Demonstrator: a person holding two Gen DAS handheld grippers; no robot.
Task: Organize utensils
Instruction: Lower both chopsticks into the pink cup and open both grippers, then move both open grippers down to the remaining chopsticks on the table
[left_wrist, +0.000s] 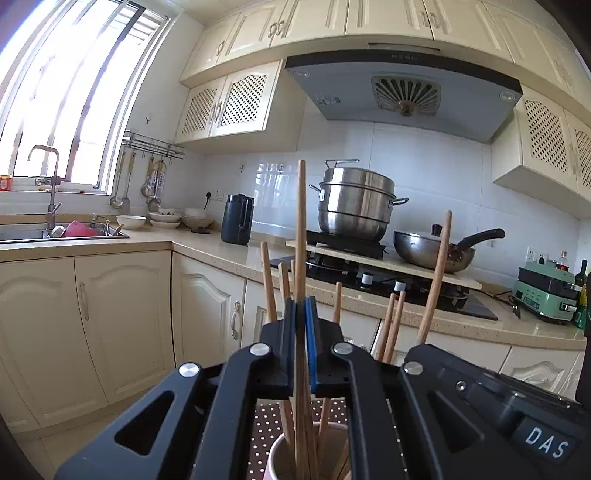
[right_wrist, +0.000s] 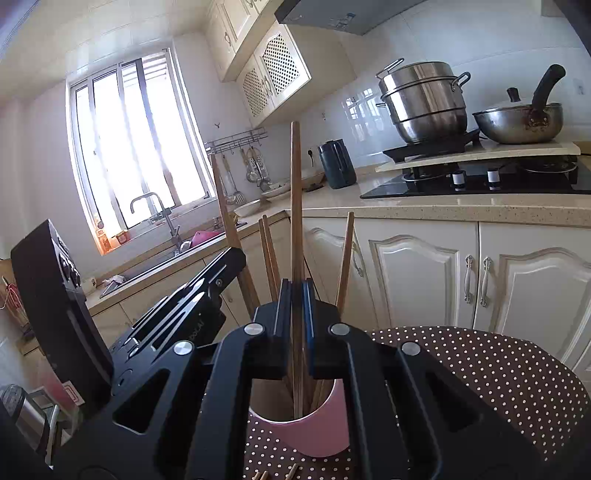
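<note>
Both grippers, left gripper (left_wrist: 303, 321) and right gripper (right_wrist: 296, 302), have jaws clenched on a chopstick (left_wrist: 301, 221) over the pink cup (right_wrist: 317, 432); next, I'd judge, lower and release.

Your left gripper (left_wrist: 303, 314) is matte black, built of angular linkage arms with triangular cutouts and round silver screw heads at the pivots; one finger pad is blue, the other black; at four o'clock its neighbour's housing bears white letters "DAS"; your right gripper (right_wrist: 297, 295) has the same black frame, silver screws and a blue pad.
</note>
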